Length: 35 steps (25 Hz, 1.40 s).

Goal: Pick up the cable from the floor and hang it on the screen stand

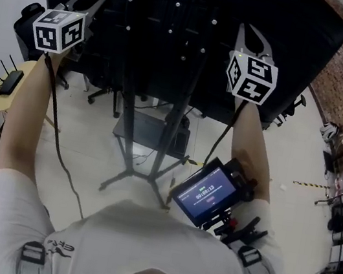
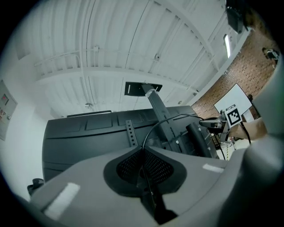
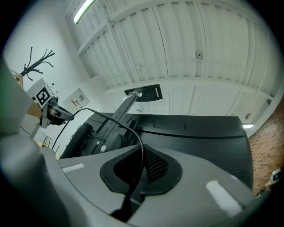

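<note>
While both arms reach up, the left gripper (image 2: 143, 150) and right gripper (image 3: 141, 150) each clamp the thin black cable (image 2: 165, 119) between closed jaws. Beyond them, the cable arcs from gripper to gripper before the screen stand's (image 1: 128, 115) dark back.

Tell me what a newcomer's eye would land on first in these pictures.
The large black flat screen, seen from behind on its black metal stand, fills the top of the head view. In front of it both grippers are held high. The left gripper and the right gripper are each shut on the thin black cable, which arcs between them.
</note>
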Each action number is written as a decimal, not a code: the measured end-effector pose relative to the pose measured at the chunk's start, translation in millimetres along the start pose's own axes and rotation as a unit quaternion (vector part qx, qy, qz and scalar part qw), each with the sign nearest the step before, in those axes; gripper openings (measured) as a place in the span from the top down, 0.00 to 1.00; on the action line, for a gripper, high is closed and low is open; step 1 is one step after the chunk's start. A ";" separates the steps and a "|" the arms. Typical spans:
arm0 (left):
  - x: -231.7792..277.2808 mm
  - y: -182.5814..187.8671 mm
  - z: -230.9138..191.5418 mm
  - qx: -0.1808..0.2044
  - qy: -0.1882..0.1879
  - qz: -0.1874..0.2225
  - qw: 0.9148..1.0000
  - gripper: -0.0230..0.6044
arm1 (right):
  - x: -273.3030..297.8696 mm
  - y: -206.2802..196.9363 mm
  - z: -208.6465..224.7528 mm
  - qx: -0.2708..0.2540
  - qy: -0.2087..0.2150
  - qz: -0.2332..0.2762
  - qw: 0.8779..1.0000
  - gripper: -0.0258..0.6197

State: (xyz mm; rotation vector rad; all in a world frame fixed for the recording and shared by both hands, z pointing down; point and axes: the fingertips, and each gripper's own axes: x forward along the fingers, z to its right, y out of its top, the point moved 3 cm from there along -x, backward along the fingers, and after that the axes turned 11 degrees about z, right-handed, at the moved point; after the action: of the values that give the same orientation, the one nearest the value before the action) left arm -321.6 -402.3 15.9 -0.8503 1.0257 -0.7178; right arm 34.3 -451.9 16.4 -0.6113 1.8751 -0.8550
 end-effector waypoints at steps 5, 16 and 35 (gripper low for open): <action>18.8 -10.9 -19.8 -0.005 -0.016 0.002 1.000 0.94 | 14.9 1.5 -1.0 -0.029 -0.023 -0.014 0.999 0.94; 50.8 -31.0 -38.4 -0.006 -0.026 -0.030 0.999 0.94 | 35.5 1.2 -2.4 -0.132 -0.051 -0.085 0.986 0.94; 58.2 -51.8 -34.4 0.066 -0.034 -0.082 0.994 0.94 | 42.7 -19.2 -14.9 -0.452 -0.055 -0.204 0.867 0.94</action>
State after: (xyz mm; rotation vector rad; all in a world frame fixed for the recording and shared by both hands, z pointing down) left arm -338.8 -485.0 26.6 -0.8435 0.8452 -0.8801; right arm 3.8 -490.1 12.1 -1.6359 2.0100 -0.1073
